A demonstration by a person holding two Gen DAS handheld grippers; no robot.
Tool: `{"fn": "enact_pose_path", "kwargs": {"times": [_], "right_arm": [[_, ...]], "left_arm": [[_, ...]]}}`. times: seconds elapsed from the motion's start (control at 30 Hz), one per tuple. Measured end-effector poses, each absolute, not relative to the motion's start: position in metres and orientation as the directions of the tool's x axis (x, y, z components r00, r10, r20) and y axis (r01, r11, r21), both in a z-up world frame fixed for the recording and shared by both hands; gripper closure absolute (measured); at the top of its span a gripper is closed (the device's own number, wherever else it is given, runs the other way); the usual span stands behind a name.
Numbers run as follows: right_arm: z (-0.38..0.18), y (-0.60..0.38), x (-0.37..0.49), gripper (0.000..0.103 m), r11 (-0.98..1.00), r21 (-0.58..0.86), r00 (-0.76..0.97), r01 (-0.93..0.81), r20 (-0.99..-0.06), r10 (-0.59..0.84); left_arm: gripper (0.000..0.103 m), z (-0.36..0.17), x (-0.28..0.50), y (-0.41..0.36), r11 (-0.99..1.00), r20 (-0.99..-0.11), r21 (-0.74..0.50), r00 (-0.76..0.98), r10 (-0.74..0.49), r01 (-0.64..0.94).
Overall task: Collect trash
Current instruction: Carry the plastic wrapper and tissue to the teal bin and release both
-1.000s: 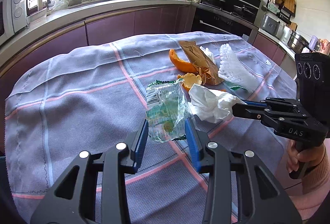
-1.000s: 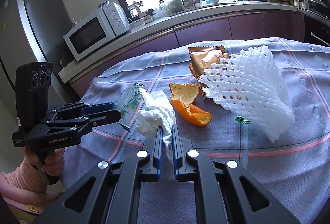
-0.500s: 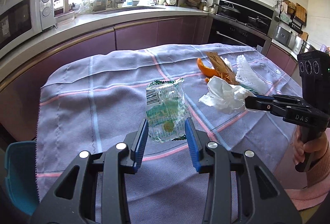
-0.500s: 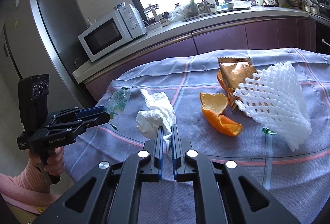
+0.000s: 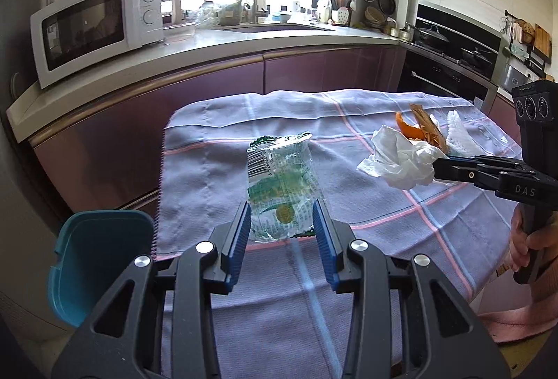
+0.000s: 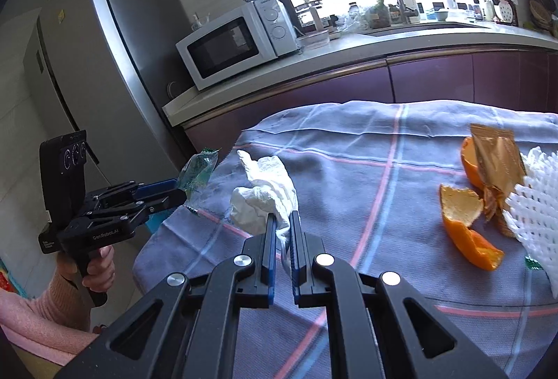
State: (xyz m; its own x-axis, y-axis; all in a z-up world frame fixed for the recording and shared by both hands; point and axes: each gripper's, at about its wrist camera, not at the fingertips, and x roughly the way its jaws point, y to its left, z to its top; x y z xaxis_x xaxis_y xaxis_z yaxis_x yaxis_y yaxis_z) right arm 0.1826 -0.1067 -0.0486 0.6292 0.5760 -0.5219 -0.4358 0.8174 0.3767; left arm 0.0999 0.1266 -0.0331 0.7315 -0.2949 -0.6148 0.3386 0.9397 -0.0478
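My left gripper [image 5: 281, 216] is shut on a clear green-printed plastic wrapper [image 5: 280, 185] and holds it above the table's left end; the wrapper also shows in the right wrist view [image 6: 197, 171]. My right gripper [image 6: 283, 222] is shut on a crumpled white tissue [image 6: 263, 192], which hangs in the air to the right in the left wrist view [image 5: 401, 157]. A teal bin [image 5: 94, 257] stands below the table's left edge. Orange peels [image 6: 464, 222], a brown foil packet [image 6: 497, 159] and a white foam fruit net [image 6: 533, 215] lie on the cloth.
The table carries a lilac checked cloth [image 5: 244, 134]. Purple cabinets with a microwave [image 5: 94, 26] and sink run behind. A steel fridge [image 6: 115, 65] stands to the left. An oven and stove [image 5: 450, 65] are at the right.
Both grippers have moved left toward the table's left end with their loads. The teal bin has come fully into the left wrist view.
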Motion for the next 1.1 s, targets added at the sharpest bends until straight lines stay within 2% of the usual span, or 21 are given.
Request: {"fn": "enact_pose_path", "kwargs": {"times": [0.6, 1.1], "right_arm": [[-0.029, 0.02, 0.224, 0.097, 0.672, 0.358, 0.453, -0.648, -0.527, 0.719], [-0.044, 0.118, 0.262, 0.097, 0.615, 0.345, 0.329, -0.709, -0.609, 0.721]], "left_arm": [[0.066, -0.033, 0.085, 0.263, 0.998, -0.617, -0.035, 0.784, -0.062, 0.052], [0.066, -0.069, 0.101, 0.32, 0.995, -0.68, -0.063, 0.733, 0.013, -0.076]]}}
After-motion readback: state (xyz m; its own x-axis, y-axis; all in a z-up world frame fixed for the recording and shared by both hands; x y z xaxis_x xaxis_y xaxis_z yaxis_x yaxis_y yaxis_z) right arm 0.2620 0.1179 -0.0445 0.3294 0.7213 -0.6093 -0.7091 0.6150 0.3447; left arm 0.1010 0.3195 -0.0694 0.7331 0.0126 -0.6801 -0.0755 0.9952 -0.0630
